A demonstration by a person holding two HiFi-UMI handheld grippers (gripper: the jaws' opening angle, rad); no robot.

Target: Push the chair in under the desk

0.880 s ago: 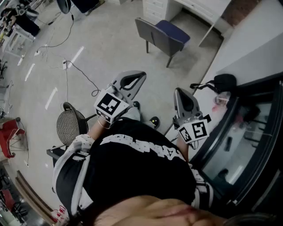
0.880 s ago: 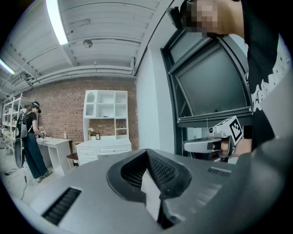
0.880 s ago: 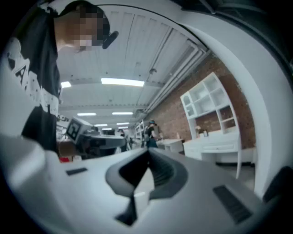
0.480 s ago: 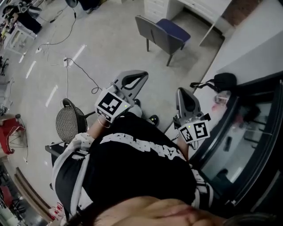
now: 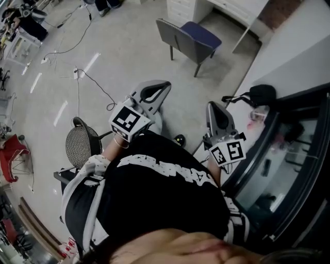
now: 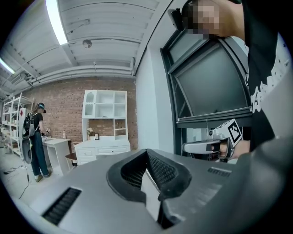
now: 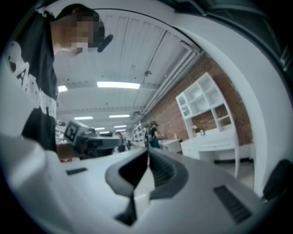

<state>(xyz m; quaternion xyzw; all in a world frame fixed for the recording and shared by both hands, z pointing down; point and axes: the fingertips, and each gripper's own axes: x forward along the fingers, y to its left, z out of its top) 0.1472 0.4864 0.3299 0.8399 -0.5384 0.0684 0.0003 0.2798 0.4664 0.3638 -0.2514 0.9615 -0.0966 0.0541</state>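
The chair (image 5: pixel 188 38), grey with a blue seat, stands on the floor well ahead of me, its seat facing the white desk (image 5: pixel 227 7) at the far end. The left gripper view shows that desk (image 6: pixel 103 147) with a shelf unit on top, against a brick wall. My left gripper (image 5: pixel 164 86) is held level in front of my chest, shut and empty. My right gripper (image 5: pixel 212 105) hangs beside it, also shut with nothing in it. Both are far from the chair. In the gripper views the left jaws (image 6: pixel 147 153) and right jaws (image 7: pixel 148 153) meet.
A black mesh office chair (image 5: pixel 80 144) stands close at my left. Cables (image 5: pixel 87 77) trail over the floor. At my right are a dark-framed glass cabinet (image 5: pixel 289 154) and a white surface with a black object (image 5: pixel 263 94). A person (image 6: pixel 36 137) stands far off.
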